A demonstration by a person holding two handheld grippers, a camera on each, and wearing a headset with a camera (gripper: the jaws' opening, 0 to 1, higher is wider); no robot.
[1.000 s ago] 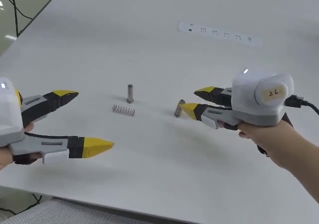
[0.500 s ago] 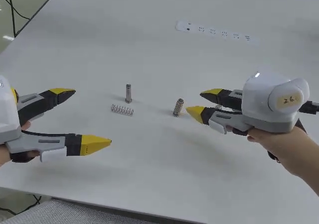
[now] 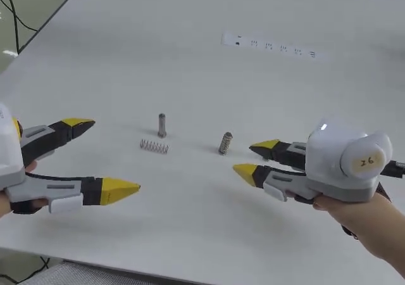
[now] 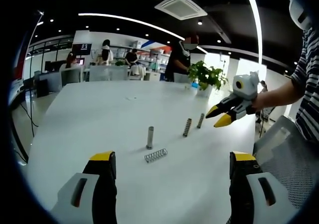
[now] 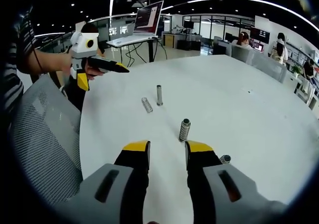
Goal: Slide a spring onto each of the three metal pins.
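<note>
Since the loose spring (image 3: 154,146) looks tiny, light and squashy, pinch its middle softly; left claw (image 3: 112,155) and right claw (image 3: 243,158) both stand apart, empty.

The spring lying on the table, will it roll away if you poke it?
Probably, sideways: the spring lies flat on its round side on the smooth white table. It looks thin and open-coiled, so likely light, and it may squash or bend if squeezed hard.
</note>
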